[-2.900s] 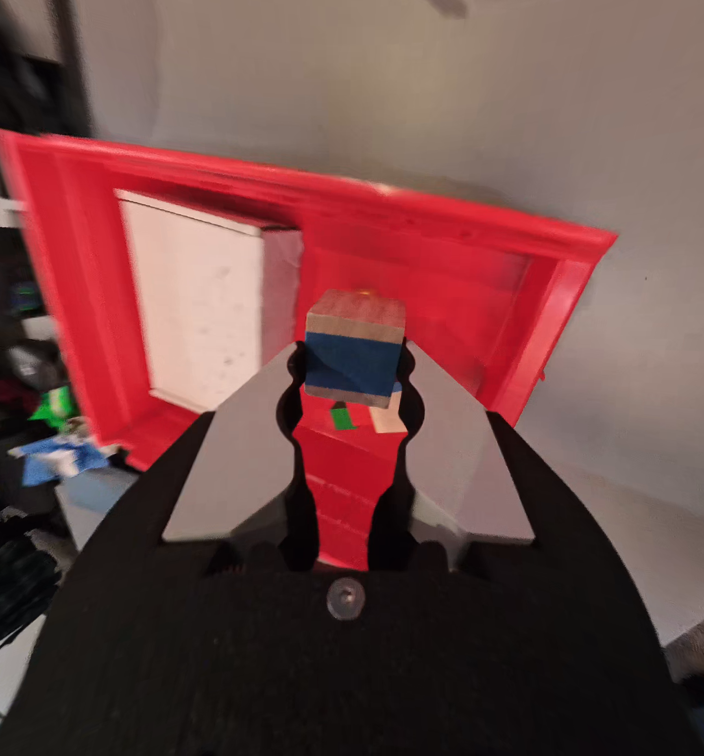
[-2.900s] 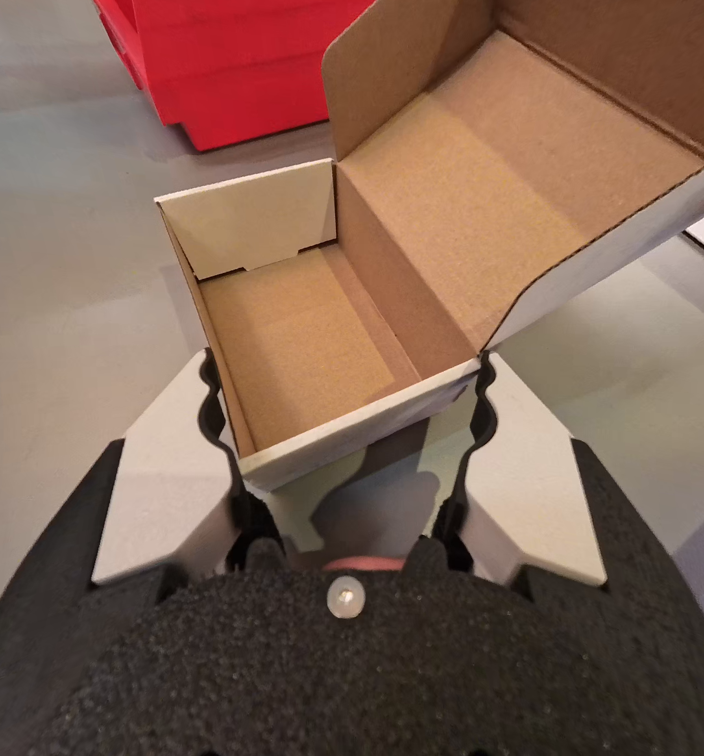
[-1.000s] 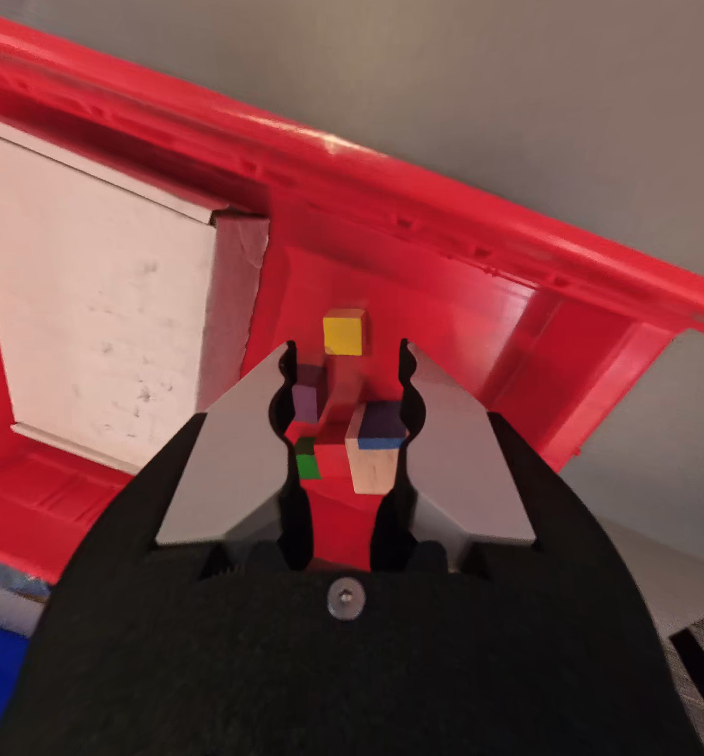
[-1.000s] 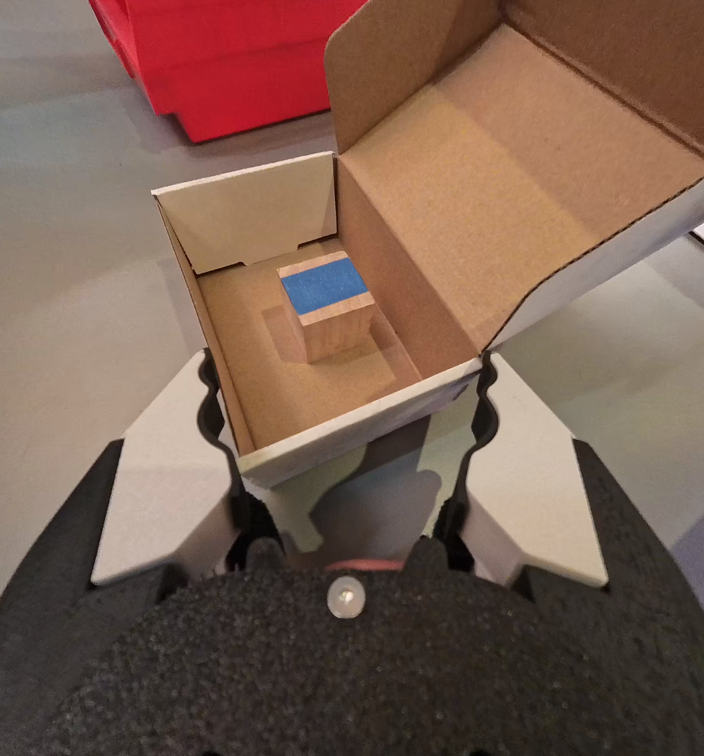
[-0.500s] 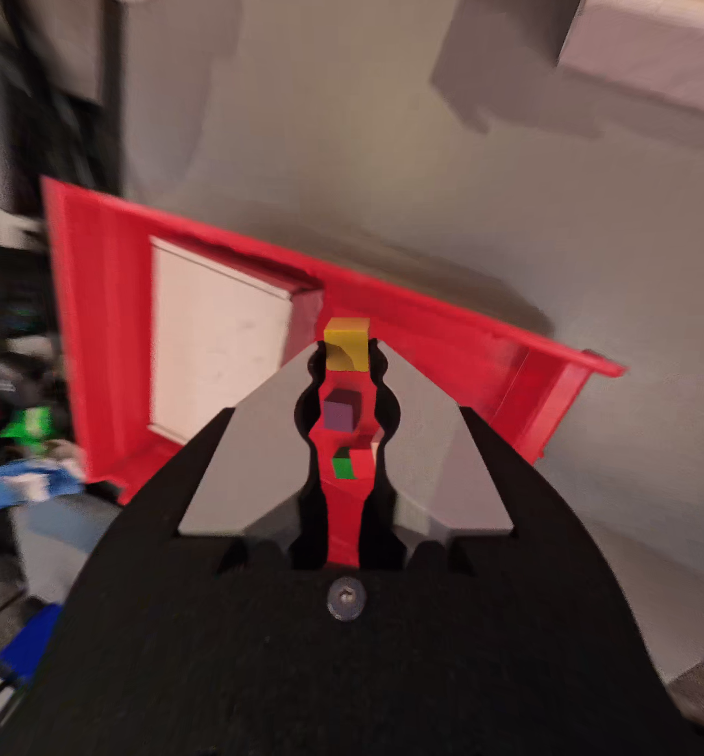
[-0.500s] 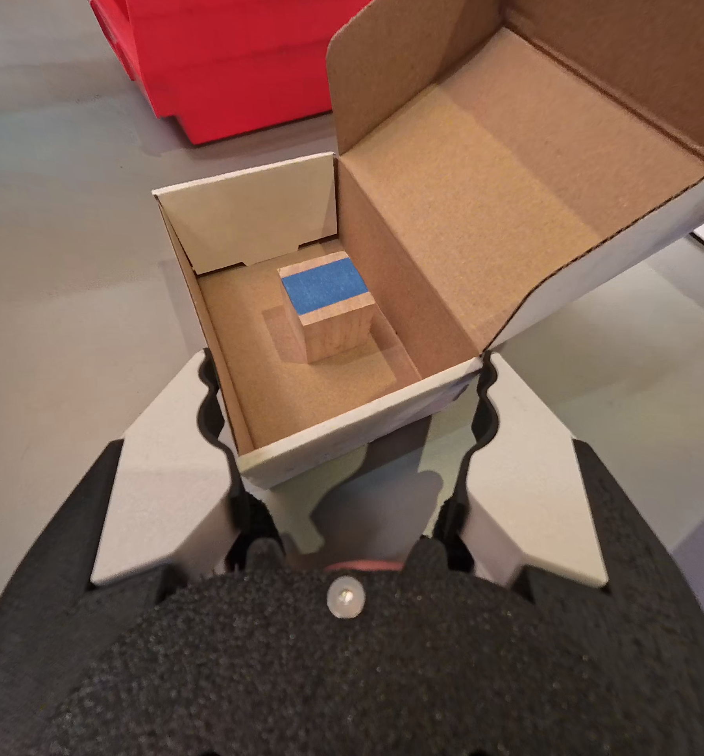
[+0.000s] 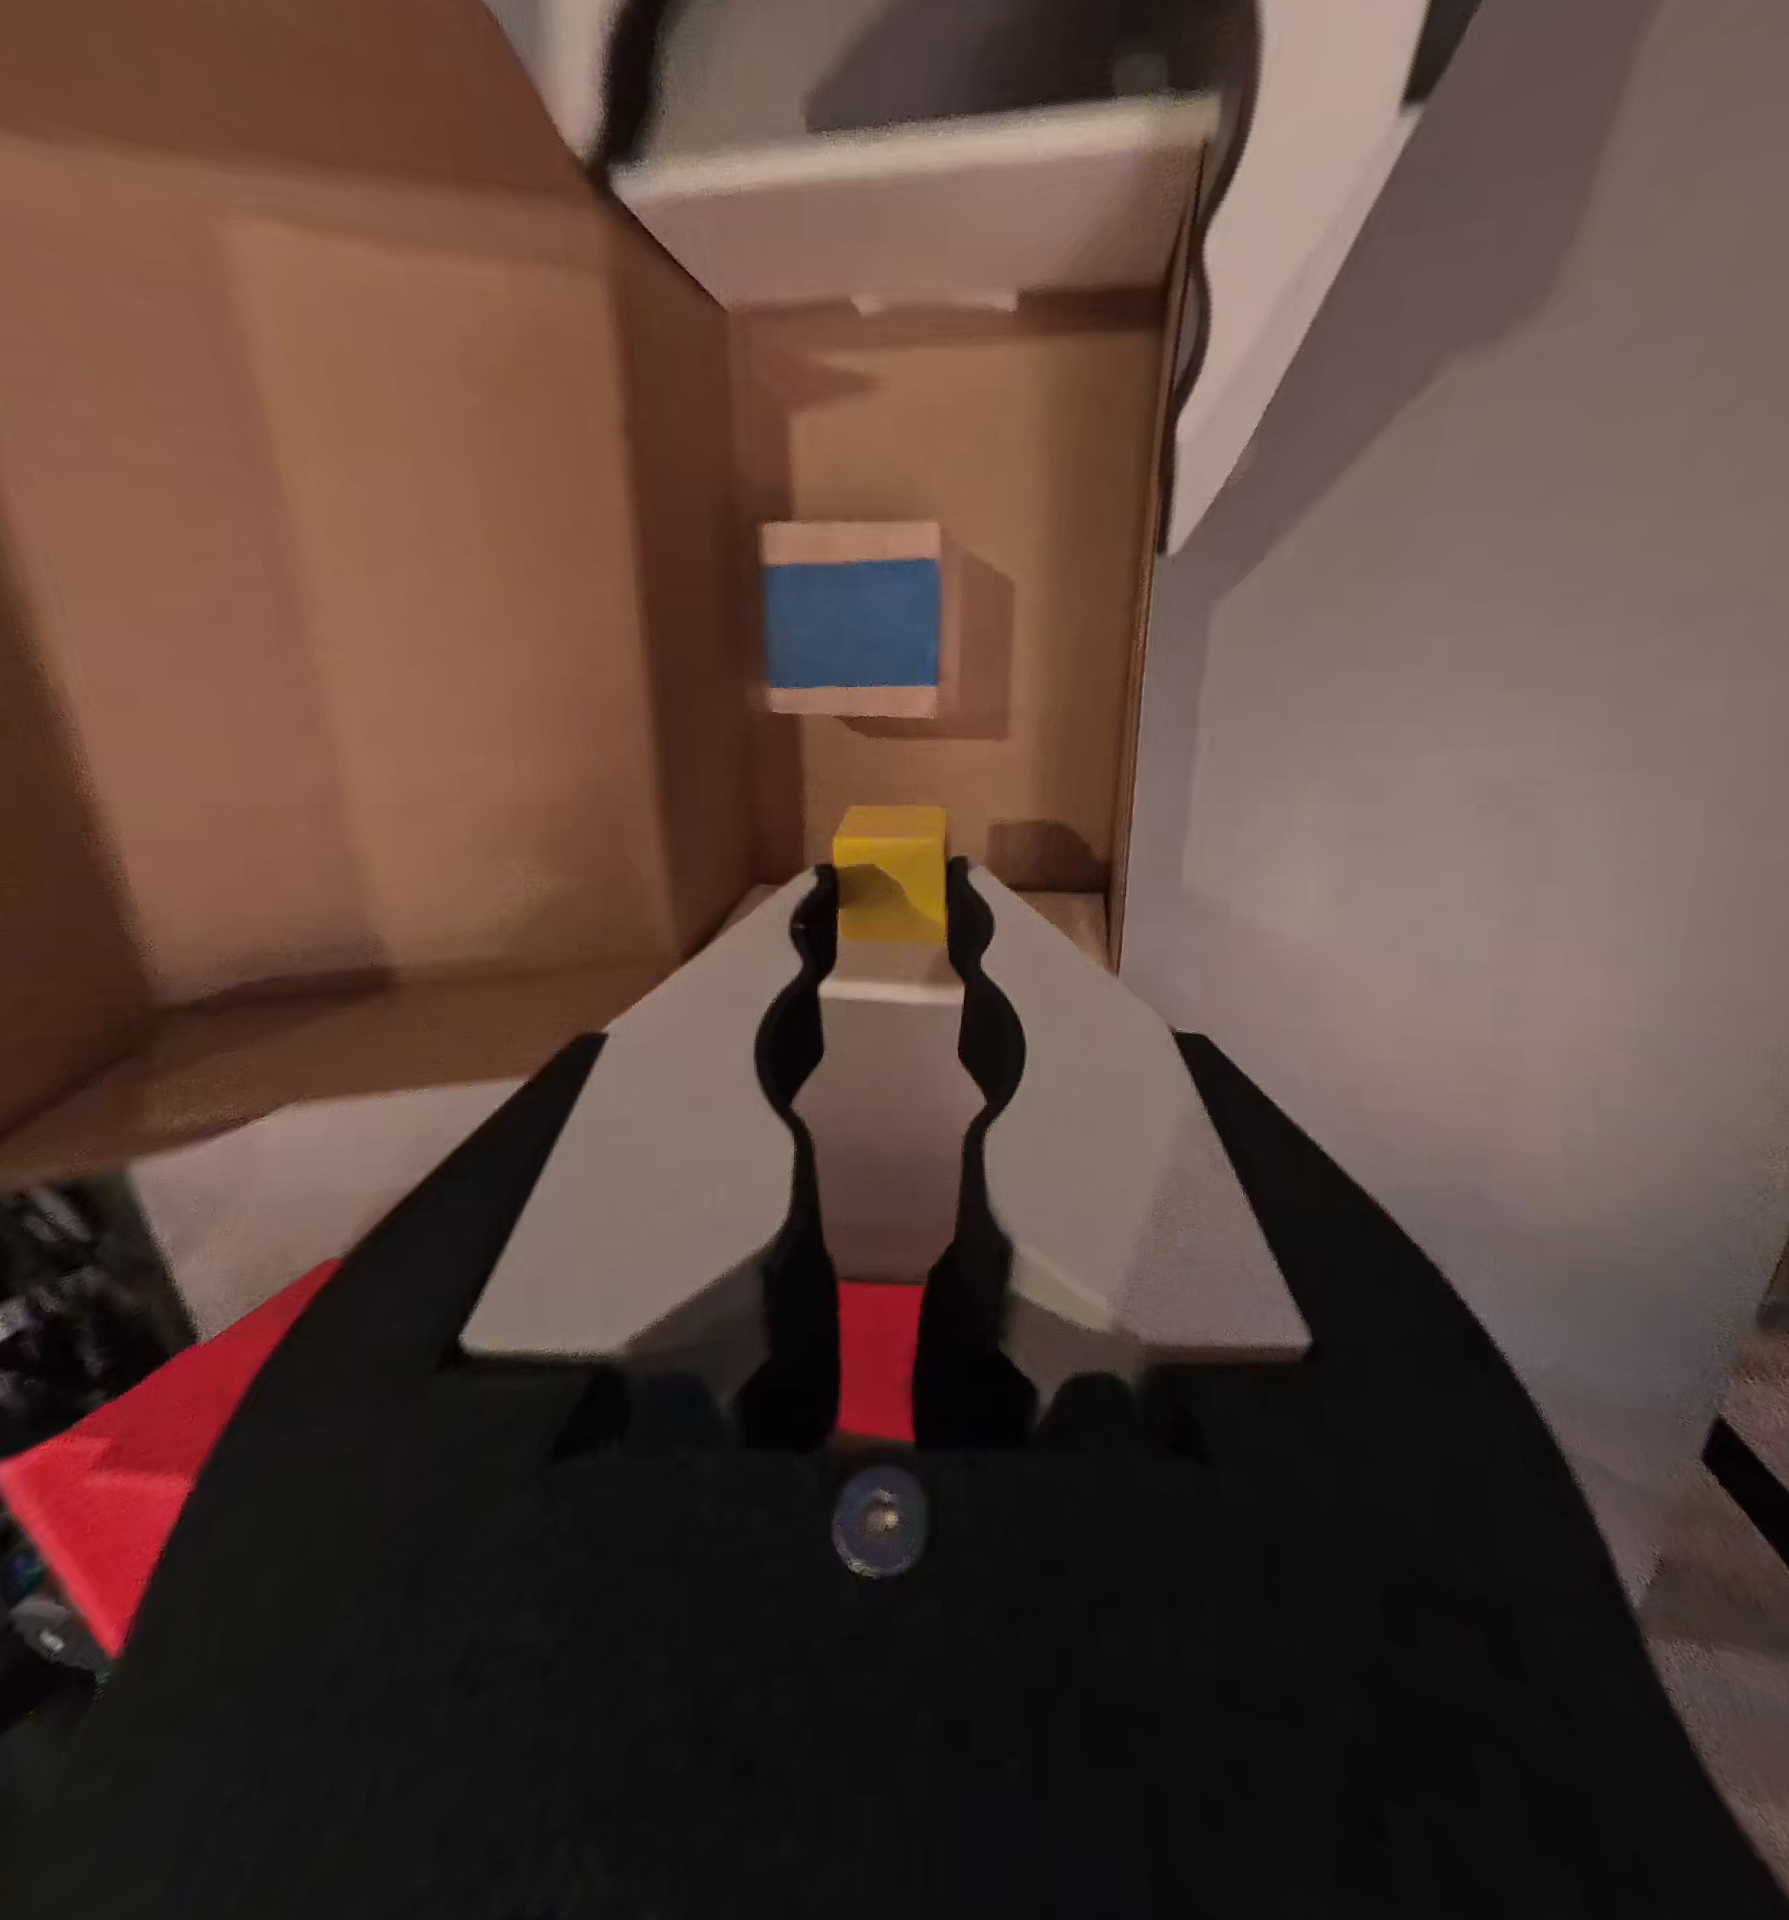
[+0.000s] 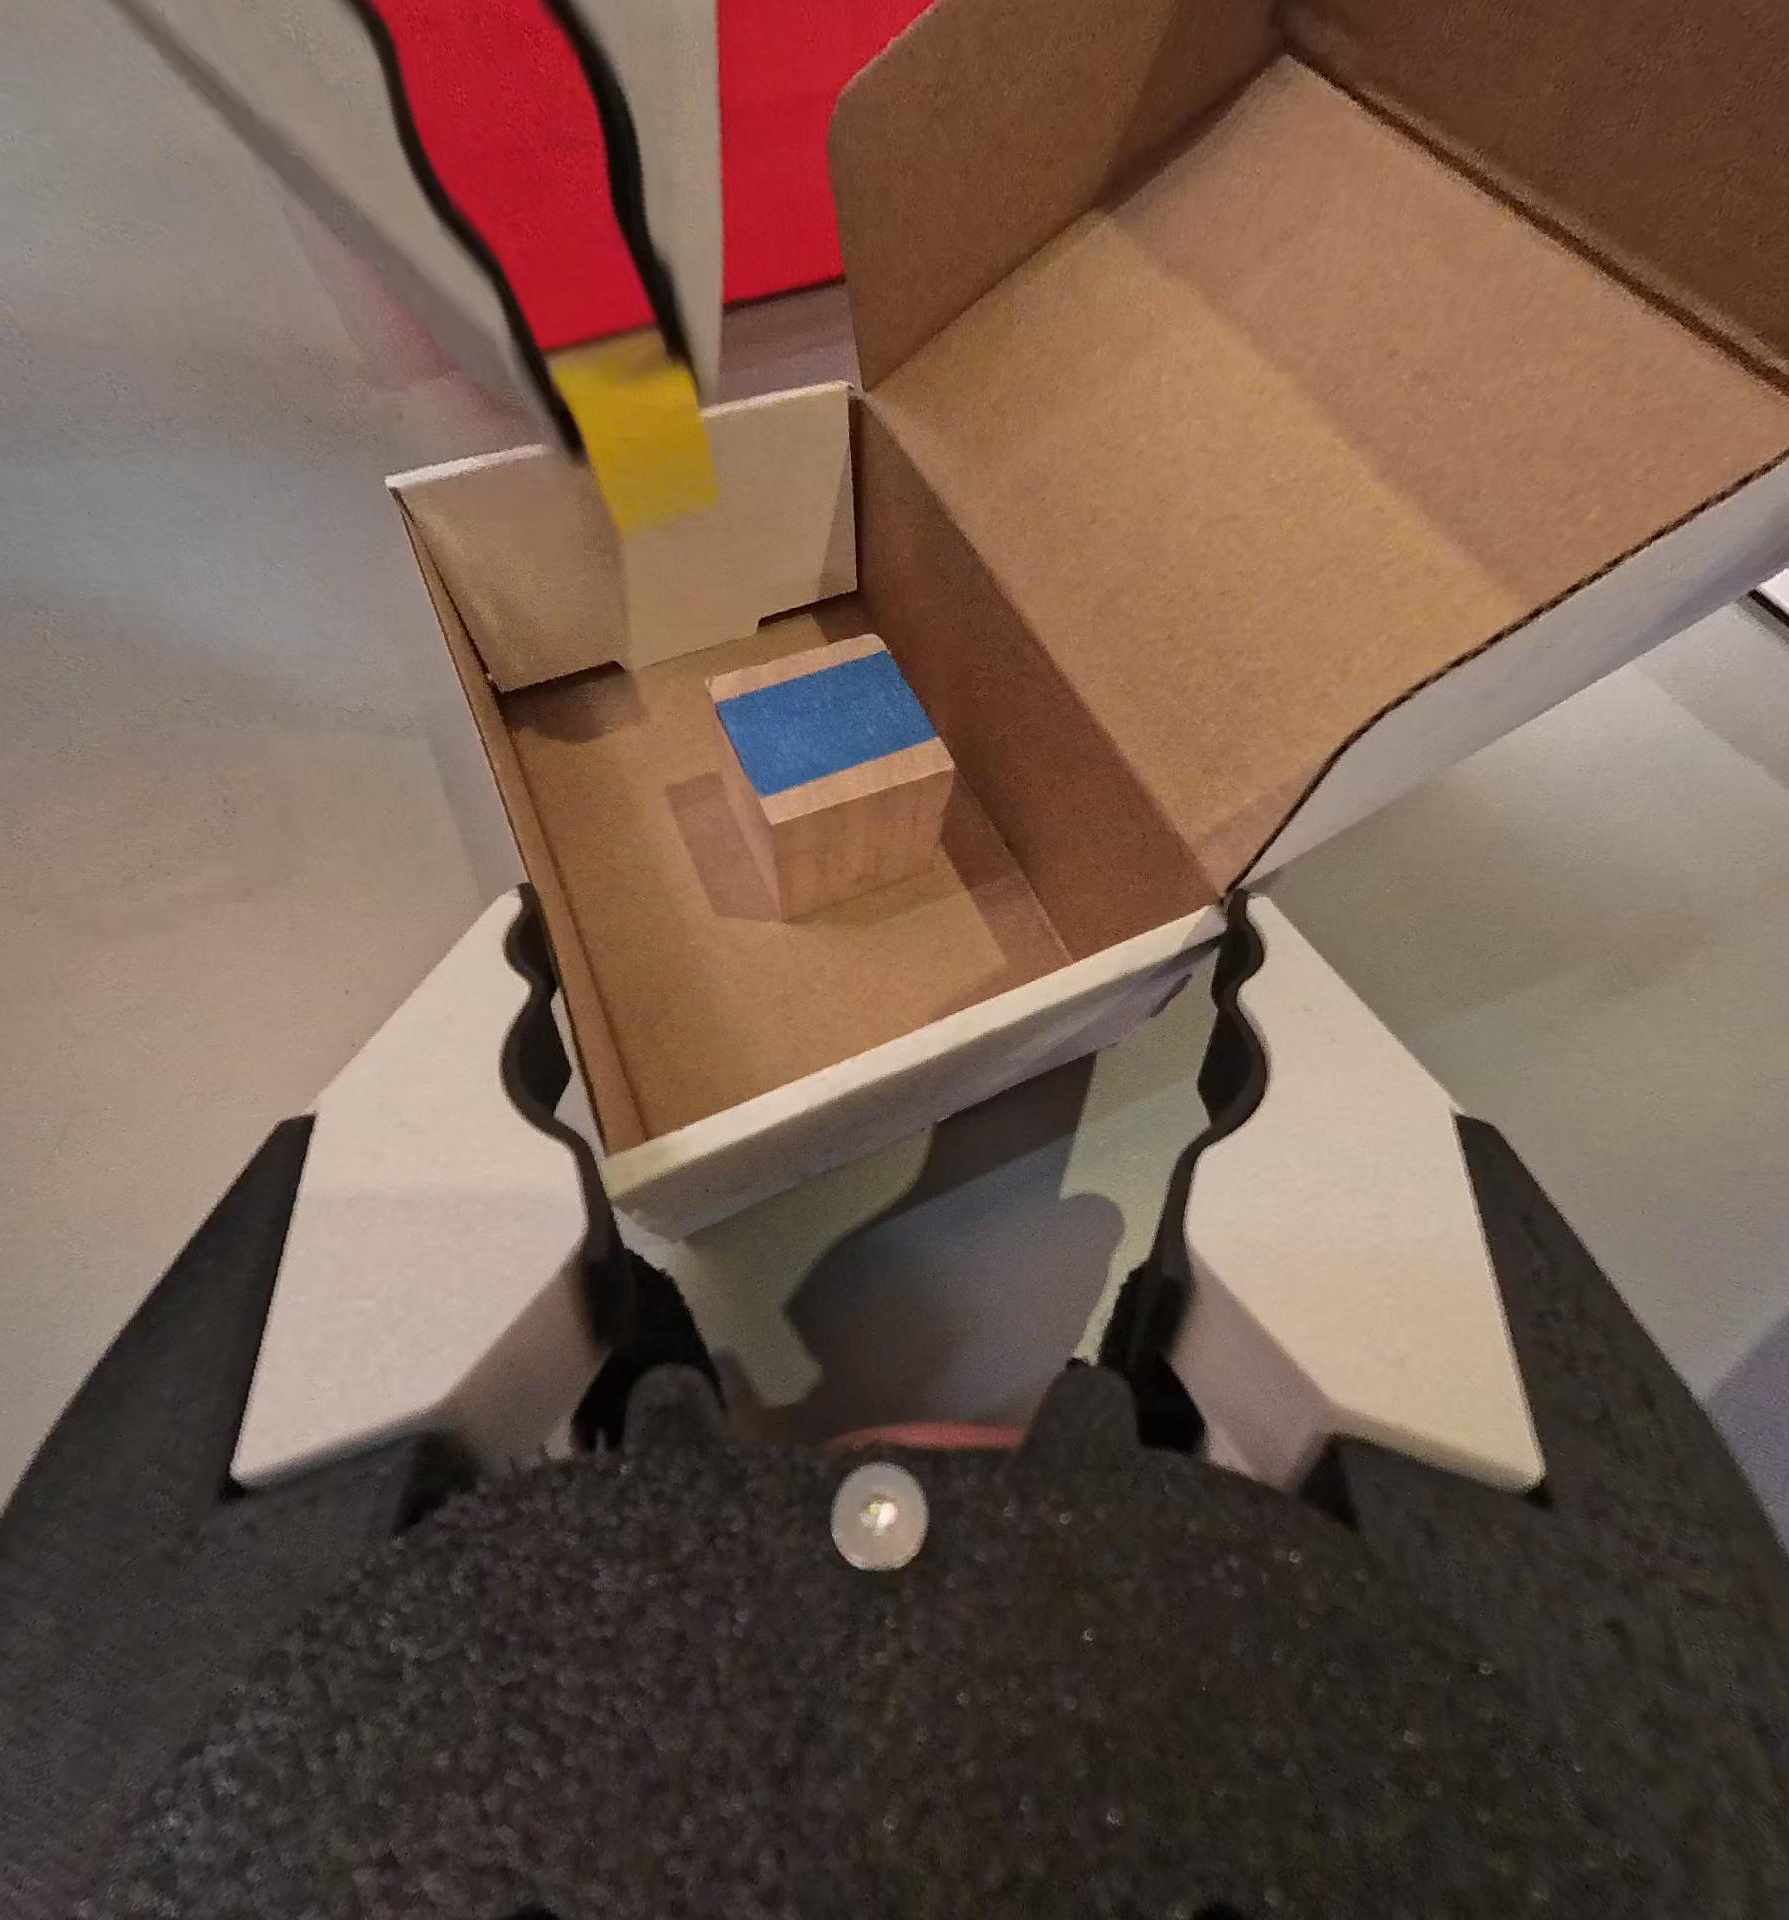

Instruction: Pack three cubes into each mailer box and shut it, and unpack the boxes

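Right gripper (image 8: 874,997), nearest in the right wrist view: fingers on either side of the near end of the mailer box (image 8: 900,1127), gripping its outer walls and steadying it on the grey table (image 8: 194,727). Lid (image 8: 1337,374) tilted back to the right, top fully clear.

Inside the box: one wooden cube with a blue face (image 8: 833,774), upright on the floor, toward the far end and nearer the lid-side wall. Bare floor along the near end and the wall opposite the lid.

Left gripper (image 8: 625,416), coming in from the far side: clamped on a small yellow cube (image 8: 651,447), held above the far end wall of the box, not yet inside. Same grip in the left wrist view: yellow cube (image 7: 890,883) pinched at the very fingertips, blue cube (image 7: 854,634) beyond it on the box floor.

Red bin (image 8: 765,145) behind the box at the far side of the table; contents hidden from here.

Step in hand, as judged: placing the second of three cubes.

Notes for doing it well:
- Carry forward past the far end flap before lowering, to avoid catching the flap edge.
- Aim for the bare floor beside the blue cube, leaving a third spot free.
- Lower close to the floor before letting go; fingertip hold looks shallow, a drop from height could bounce.
- Hold the box firm with the right side throughout.
- Lift straight up, clear of the lid.
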Demonstrator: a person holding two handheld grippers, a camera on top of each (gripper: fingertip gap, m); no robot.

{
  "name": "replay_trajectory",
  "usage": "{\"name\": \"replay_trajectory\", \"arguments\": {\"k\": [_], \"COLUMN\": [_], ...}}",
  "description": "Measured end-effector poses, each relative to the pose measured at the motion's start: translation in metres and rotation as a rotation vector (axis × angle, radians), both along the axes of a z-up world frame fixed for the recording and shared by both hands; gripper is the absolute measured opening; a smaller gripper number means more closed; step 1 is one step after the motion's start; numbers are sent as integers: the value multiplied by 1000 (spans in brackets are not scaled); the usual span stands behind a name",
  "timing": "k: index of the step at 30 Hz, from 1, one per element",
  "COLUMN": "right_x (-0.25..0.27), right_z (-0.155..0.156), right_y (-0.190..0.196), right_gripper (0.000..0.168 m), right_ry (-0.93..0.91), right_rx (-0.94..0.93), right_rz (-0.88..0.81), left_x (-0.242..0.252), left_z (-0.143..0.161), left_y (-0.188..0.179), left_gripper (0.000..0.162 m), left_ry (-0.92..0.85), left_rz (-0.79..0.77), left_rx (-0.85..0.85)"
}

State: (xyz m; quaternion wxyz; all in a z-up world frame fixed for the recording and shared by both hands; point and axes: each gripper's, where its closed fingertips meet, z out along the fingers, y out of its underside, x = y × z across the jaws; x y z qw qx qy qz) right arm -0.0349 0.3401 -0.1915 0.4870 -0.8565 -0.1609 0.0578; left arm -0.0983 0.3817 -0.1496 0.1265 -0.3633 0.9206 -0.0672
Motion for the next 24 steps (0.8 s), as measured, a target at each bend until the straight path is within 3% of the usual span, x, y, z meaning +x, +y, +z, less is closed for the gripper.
{"name": "replay_trajectory", "arguments": {"k": [6,16,20,24], "right_x": [0,0,0,0], "right_z": [0,0,0,-1], "right_y": [0,0,0,0], "right_gripper": [125,125,125,125], "right_ry": [1,-3,-1,-3], "right_rx": [1,1,2,1], "right_rz": [2,5,6,6], "left_x": [3,5,3,1], "left_z": [-46,-65,-53,4], "left_y": [-5,-5,-8,0], "left_gripper": [18,19,37,43], "left_ry": [149,196,148,-27], "left_rz": [-16,-21,1,38], "left_rx": [33,43,16,-81]}}
